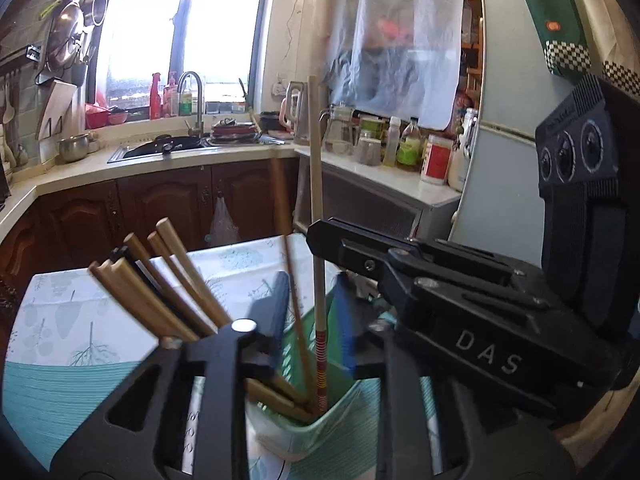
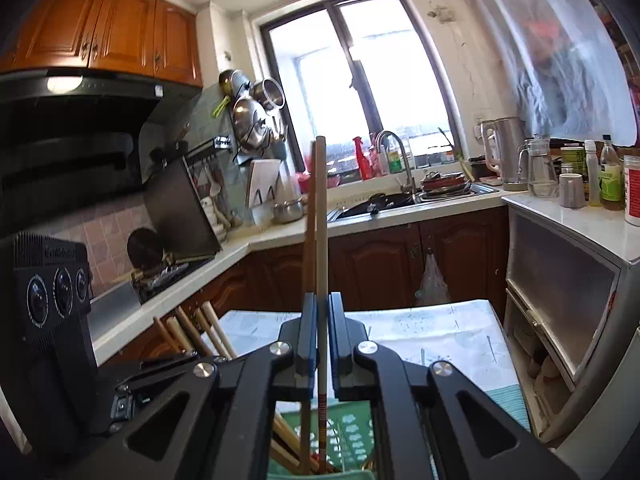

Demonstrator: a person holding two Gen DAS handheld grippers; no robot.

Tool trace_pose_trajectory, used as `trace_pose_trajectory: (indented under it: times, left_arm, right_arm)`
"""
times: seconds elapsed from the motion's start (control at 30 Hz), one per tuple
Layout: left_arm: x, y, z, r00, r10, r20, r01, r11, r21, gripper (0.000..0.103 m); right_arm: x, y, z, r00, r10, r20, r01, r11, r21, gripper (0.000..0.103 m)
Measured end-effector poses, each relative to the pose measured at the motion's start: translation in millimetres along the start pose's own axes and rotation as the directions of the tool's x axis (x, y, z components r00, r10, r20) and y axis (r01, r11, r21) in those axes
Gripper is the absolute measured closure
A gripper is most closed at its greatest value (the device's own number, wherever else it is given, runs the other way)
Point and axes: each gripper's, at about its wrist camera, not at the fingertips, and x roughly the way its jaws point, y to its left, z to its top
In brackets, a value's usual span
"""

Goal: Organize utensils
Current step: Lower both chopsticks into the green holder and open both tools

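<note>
At the left, a bundle of wooden chopsticks (image 1: 168, 280) leans up and leftward from behind the left gripper's arm. The left gripper (image 1: 310, 320) stands spread over the green basket (image 1: 340, 408) on the patterned tablecloth (image 1: 60, 320), its pads clear of the sticks. At the right, the right gripper (image 2: 320, 344) is pressed together on an upright chopstick (image 2: 321, 220), whose red-banded tip sits inside the basket.

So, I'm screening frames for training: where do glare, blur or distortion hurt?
Left wrist view: window blown out, dark chopstick motion-smeared, counter bowed by fisheye. Right wrist view: window overexposed, pale chopstick sharp, hanging plastic sheet hazy.
</note>
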Motion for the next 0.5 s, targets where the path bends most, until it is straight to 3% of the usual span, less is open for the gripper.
trace_pose_trajectory:
  times: [0.1, 0.3, 0.43, 0.5]
  left_arm:
    - [-13.5, 0.4, -7.5, 1.000, 0.014, 0.002, -0.014, 1.000, 0.014, 0.056]
    - [-45.8, -1.0, -15.6, 0.998, 0.057, 0.001, -0.057, 0.996, 0.065, 0.052]
    - [-67.1, 9.0, -19.4, 0.997, 0.078, -0.008, -0.078, 0.997, 0.014, 0.051]
    - [-76.2, 18.4, -21.4, 0.997, 0.081, -0.016, -0.082, 0.996, -0.030, 0.050]
  right_arm:
    - [0.8, 1.3, -3.4, 0.998, 0.029, -0.048, -0.029, 1.000, -0.005, 0.098]
    - [2.6, 1.7, -8.7, 0.988, 0.067, -0.137, -0.065, 0.998, 0.020, 0.097]
    - [6.2, 3.5, -12.0, 0.981, 0.066, -0.180, -0.063, 0.998, 0.026, 0.096]
    - [8.1, 5.7, -12.8, 0.980, 0.031, -0.195, -0.029, 0.999, 0.014, 0.082]
